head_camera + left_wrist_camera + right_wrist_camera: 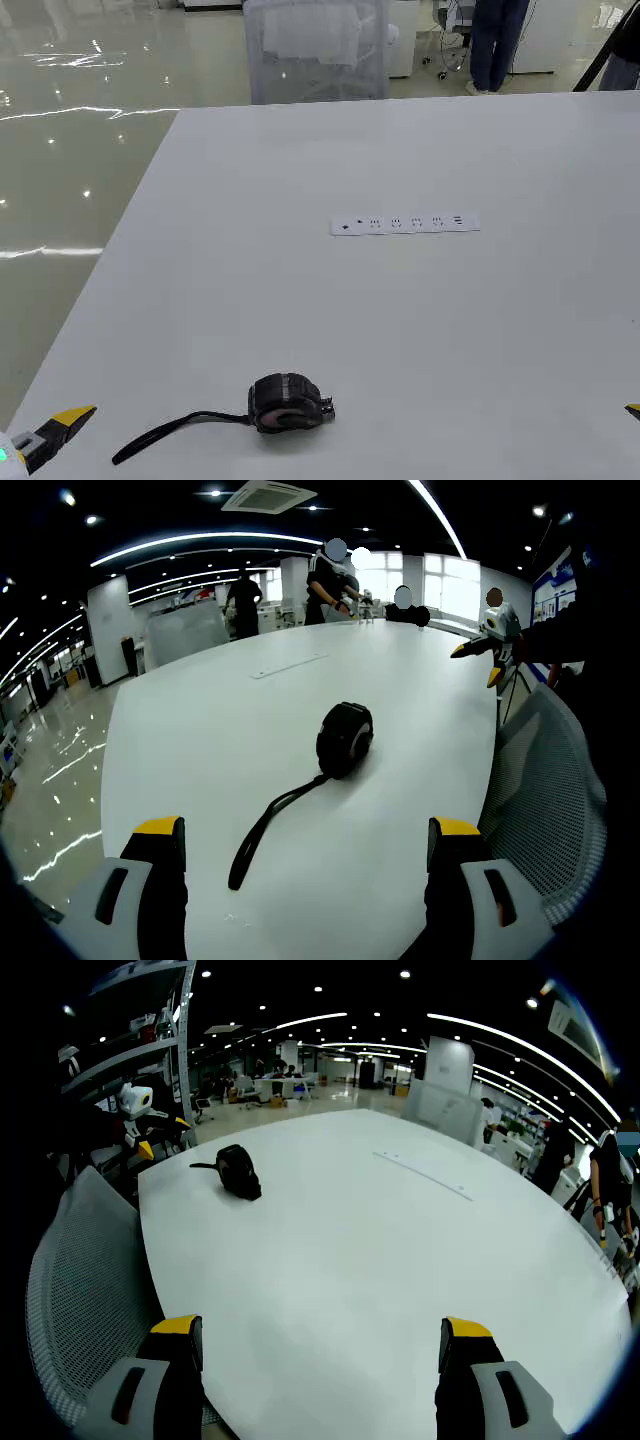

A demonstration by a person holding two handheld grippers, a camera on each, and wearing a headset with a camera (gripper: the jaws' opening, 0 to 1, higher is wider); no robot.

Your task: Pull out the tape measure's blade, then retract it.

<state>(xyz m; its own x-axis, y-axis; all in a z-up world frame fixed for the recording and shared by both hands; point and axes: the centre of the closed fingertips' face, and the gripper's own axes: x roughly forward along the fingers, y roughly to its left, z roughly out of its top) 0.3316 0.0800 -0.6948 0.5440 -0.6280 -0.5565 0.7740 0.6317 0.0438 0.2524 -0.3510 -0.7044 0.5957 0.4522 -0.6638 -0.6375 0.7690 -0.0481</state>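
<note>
Both spread wide and empty, my left gripper point(308, 828) and right gripper point(320, 1326) flanked the tape measure point(288, 402) lying near the bench's point(400, 310) front edge; I judged it hard, compact and weighty, best clamped across its case sides.

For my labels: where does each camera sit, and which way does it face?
Head view: on the headset, looking down at the tape measure on the white table; a yellow tong tip lower left.
Left gripper view: on the left tongs, open, facing the tape measure.
Right gripper view: on the right tongs, open, facing across the table.
Shared: all see the tape measure.
</note>
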